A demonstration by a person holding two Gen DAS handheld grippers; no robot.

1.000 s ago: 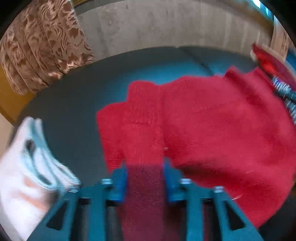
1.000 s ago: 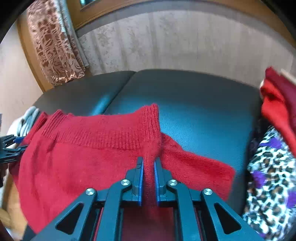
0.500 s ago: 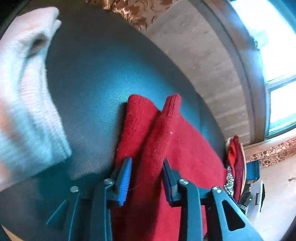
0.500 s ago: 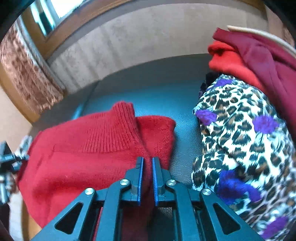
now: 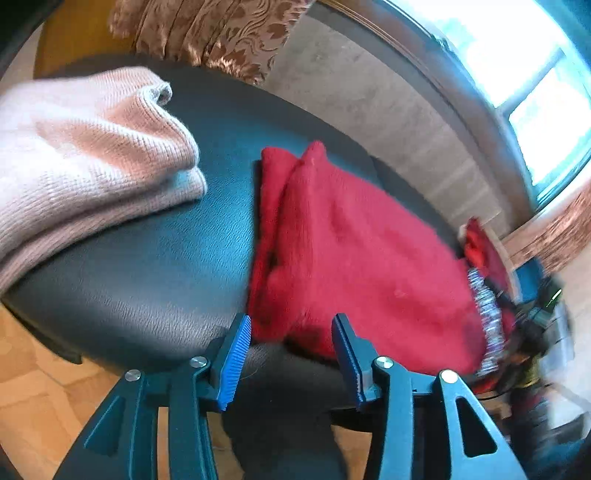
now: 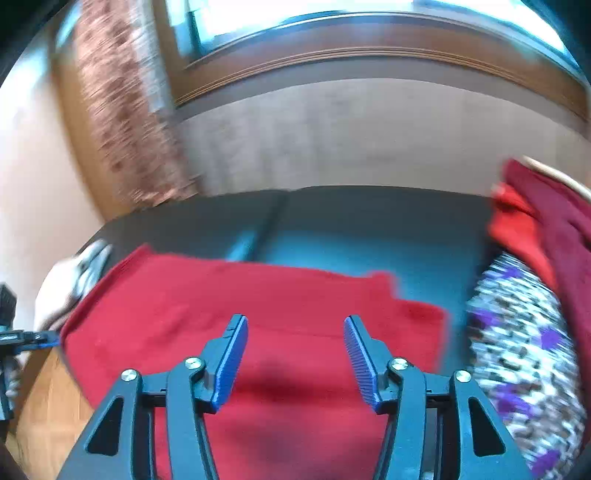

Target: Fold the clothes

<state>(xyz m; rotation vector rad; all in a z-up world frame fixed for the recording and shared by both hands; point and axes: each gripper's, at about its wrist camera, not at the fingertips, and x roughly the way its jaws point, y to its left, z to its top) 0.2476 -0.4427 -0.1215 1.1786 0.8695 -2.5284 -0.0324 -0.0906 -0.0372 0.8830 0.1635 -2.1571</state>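
Red sweater, doubled over on the dark seat, long axis left-right: my left tool and right tool both gape wide, empty, at its opposite ends.

probably a home living room: patterned curtain, wood-framed window, dark leather seat.
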